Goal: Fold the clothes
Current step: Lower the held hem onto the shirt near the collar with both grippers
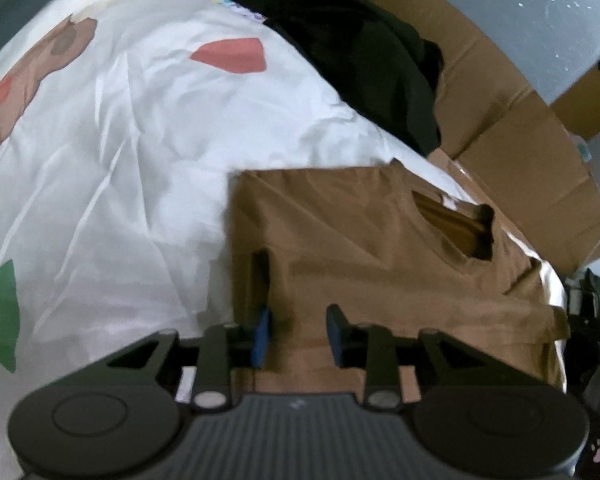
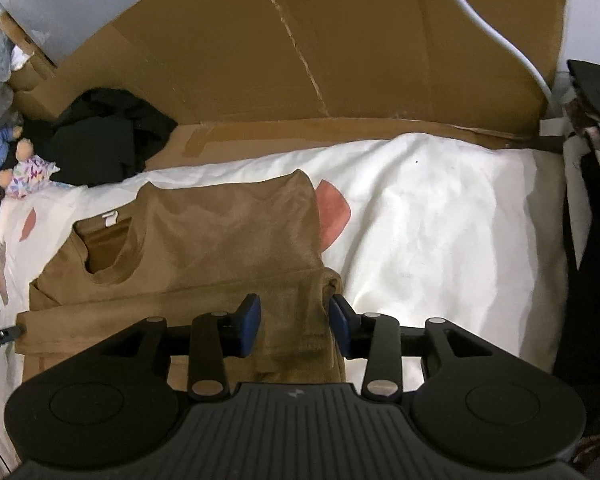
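A brown short-sleeved cotton T-shirt point(image 2: 220, 240) lies flat on the bed's white printed cover point(image 2: 440, 232), already narrowed into a rough rectangle, neckline toward the left claw's side and one sleeve folded across the near edge. Its long axis runs left to right between the two claws. The left claw point(image 1: 298, 334) and the right claw point(image 2: 294, 326) both stand part open, fingers straddling the near brown edge with nothing clamped between them; each is right at the cloth, neither clearly nearer. Beyond the shirt stands flattened brown cardboard point(image 2: 340, 60), with a heap of black clothing point(image 2: 104, 136) and a small doll in a speckled dress point(image 2: 30, 168) off to the left, none blocking the fold.
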